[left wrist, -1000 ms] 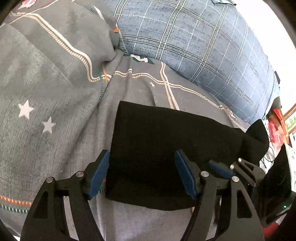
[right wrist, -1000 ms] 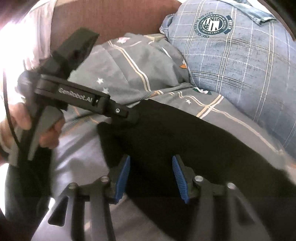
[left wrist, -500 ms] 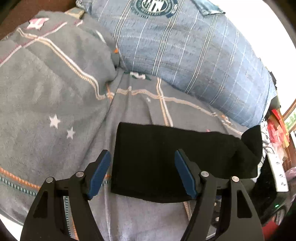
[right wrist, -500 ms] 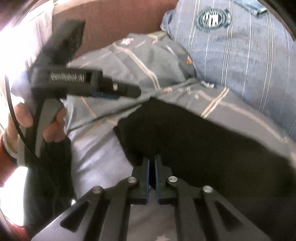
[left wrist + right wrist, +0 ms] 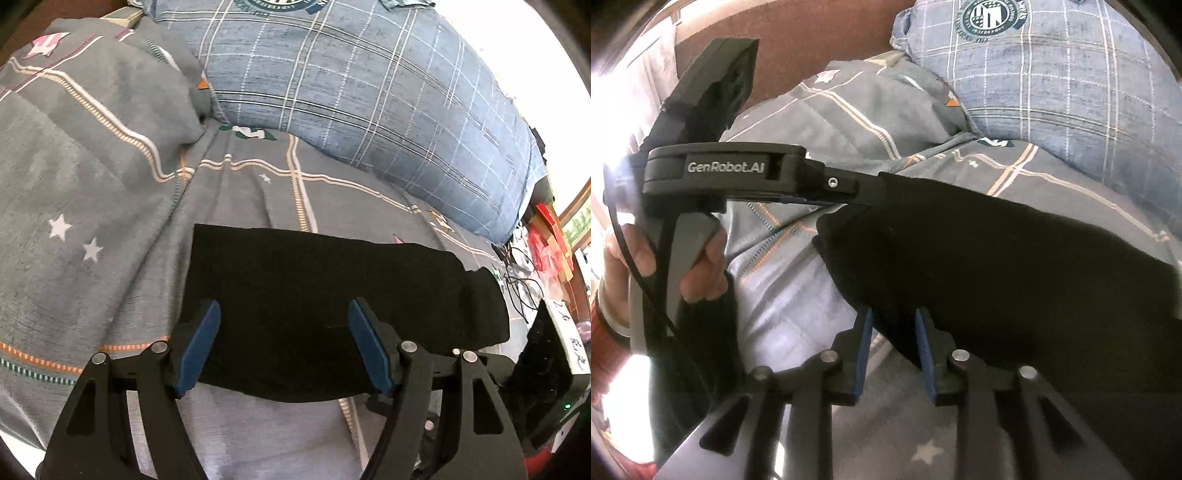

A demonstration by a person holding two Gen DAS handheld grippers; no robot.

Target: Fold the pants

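Your black folded knit pants (image 5: pixel 317 306) lie flat on the grey star-patterned bedspread (image 5: pixel 92 192), their long axis running crosswise to both grippers. Your left gripper (image 5: pixel 284 343) hangs over the near edge at one end, jaws spread wide and empty. Your right gripper (image 5: pixel 893 347) is at the other end, jaws narrowly parted with the pants' near hem between them, not visibly pinching. Both are equally close.
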